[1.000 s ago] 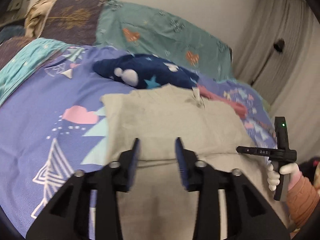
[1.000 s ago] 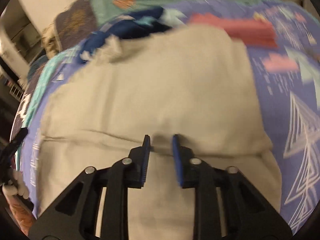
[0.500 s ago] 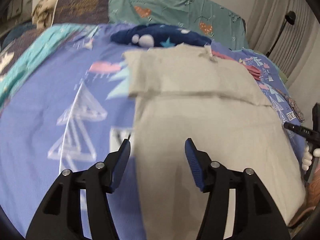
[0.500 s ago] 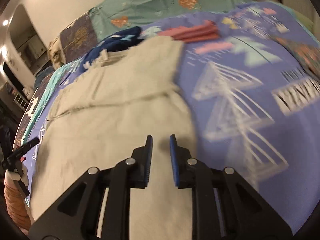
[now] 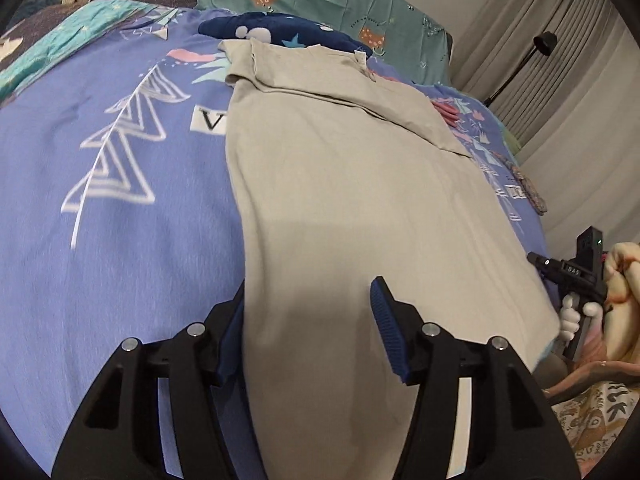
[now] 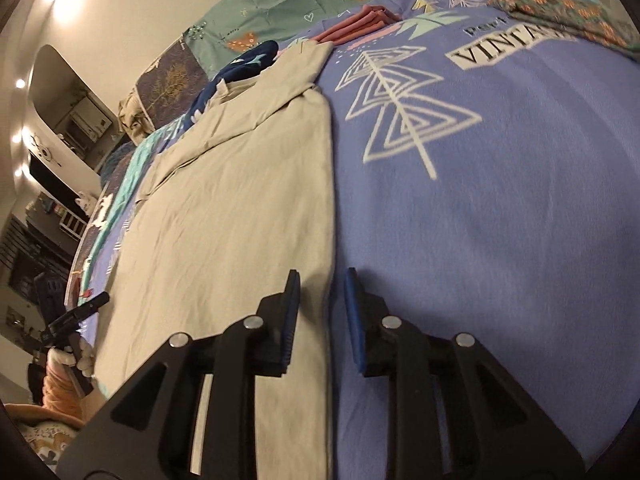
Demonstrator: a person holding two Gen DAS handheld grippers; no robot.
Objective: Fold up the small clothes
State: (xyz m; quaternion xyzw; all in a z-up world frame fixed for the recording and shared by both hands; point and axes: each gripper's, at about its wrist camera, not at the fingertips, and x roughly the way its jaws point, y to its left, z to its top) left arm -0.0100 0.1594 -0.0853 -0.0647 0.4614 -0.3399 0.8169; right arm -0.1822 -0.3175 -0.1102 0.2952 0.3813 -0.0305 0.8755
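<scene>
A beige shirt (image 5: 352, 184) lies flat on the blue patterned bedspread (image 5: 112, 240), its far part folded over on itself. My left gripper (image 5: 308, 312) is open and straddles the shirt's near left edge, with the left finger partly hidden behind the cloth. In the right wrist view the shirt (image 6: 240, 200) runs along the left, and my right gripper (image 6: 320, 292) is open at the shirt's near right edge, one finger over the cloth, one over the bedspread (image 6: 480, 220). The right gripper's handle shows at the far right of the left wrist view.
A navy star-print garment (image 5: 280, 32) and a folded pink cloth (image 6: 356, 24) lie beyond the shirt. Teal pillows (image 5: 340, 0) line the headboard. A floral cloth (image 6: 560, 12) lies at the bed's far right. Curtains and a lamp (image 5: 540, 44) stand at right.
Both grippers have pulled back from the folded far part to the shirt's near end, left to the left edge, right to the right edge. The right gripper's jaws have opened wider.
</scene>
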